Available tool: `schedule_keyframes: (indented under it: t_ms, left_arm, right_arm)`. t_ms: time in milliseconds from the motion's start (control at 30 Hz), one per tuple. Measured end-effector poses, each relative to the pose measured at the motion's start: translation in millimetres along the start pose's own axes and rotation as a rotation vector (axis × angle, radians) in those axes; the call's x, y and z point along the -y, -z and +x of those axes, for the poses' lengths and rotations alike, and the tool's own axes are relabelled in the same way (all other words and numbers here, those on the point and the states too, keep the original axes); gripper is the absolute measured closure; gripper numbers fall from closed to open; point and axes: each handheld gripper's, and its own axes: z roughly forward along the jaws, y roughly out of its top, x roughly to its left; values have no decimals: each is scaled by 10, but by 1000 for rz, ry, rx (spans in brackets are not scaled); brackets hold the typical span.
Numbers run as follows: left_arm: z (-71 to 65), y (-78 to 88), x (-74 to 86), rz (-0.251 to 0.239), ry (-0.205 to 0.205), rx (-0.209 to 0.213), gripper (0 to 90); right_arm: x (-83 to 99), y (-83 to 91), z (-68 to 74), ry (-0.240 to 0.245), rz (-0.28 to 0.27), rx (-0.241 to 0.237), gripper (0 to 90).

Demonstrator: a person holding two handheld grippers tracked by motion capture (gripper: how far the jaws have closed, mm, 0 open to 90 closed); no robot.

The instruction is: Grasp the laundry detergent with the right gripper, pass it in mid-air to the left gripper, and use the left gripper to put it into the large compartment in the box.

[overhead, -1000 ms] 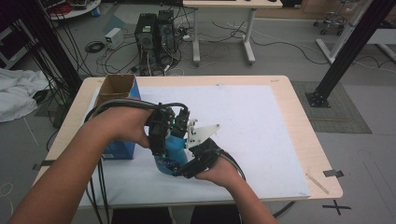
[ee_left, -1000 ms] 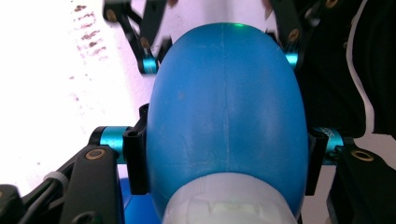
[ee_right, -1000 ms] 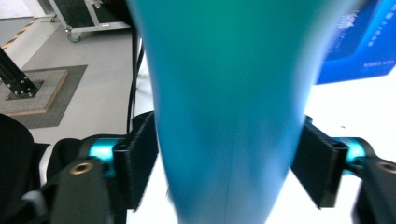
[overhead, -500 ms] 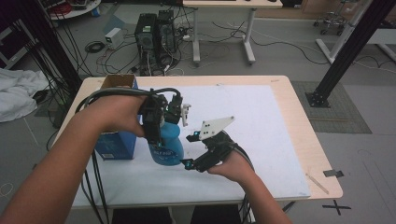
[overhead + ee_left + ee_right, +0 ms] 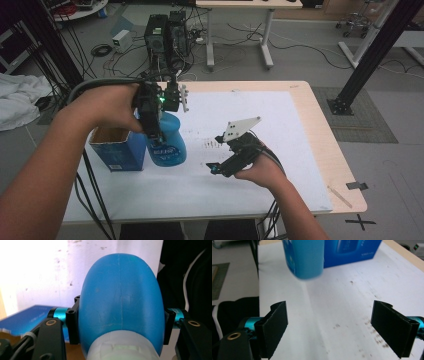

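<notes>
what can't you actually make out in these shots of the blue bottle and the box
- Blue bottle: its top is hidden by the left gripper in the high view; the label print is too small to read.
- Bottle base: in the left gripper view the bottle's own body covers it.
- Blue box: its inside is mostly out of sight in the high view; in the right gripper view the top edge cuts it off.
- Right gripper: jaws open, nothing between them.

The hand-held gripper (image 5: 120, 322) clamps a blue bottle (image 5: 120, 297) above the white sheet (image 5: 37, 270) and blue box (image 5: 27, 320).
</notes>
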Motion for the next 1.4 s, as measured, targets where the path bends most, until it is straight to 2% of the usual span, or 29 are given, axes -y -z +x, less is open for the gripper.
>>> schedule_keyframes:
  t_ms: [67, 167, 200, 233, 267, 467, 633, 733, 967, 1167, 1367, 1400]
  left_arm:
    - [52, 75, 45, -5, 54, -1, 382]
    - [127, 159, 100, -8, 113, 4, 382]
    - [149, 186, 118, -11, 130, 6, 382]
    - [149, 186, 118, -11, 130, 6, 382]
    - [194, 247, 151, -13, 160, 5, 382]
    - [292, 460, 264, -17, 243, -22, 382]
    - [400, 624, 440, -33, 351, -32, 382]
    - [457, 687, 561, -39, 403, -39, 381]
    - [569, 762, 857, -39, 518, -53, 381]
    - [644, 793, 1064, -24, 608, -69, 382]
    - [711, 757, 1228, -10, 672, -69, 382]
    - [711, 757, 1228, -10, 672, -69, 382]
  right_arm:
    - [8, 24, -29, -5, 12, 9, 131]
    - [15, 44, -62, -9, 31, 21, 130]
    - [18, 48, -70, -13, 38, 20, 129]
    - [21, 50, -76, -15, 41, 21, 128]
    - [25, 52, -79, -15, 44, 25, 128]
    - [49, 57, -98, -16, 70, 38, 127]
    - [63, 71, -127, -21, 84, 43, 126]
    - [68, 67, -136, -25, 91, 37, 126]
    - [94, 11, -157, -22, 143, 35, 127]
    - [89, -18, -162, -30, 156, 42, 127]
    - [80, -64, -148, -21, 169, 49, 127]
    - [77, -70, -147, -21, 171, 47, 127]
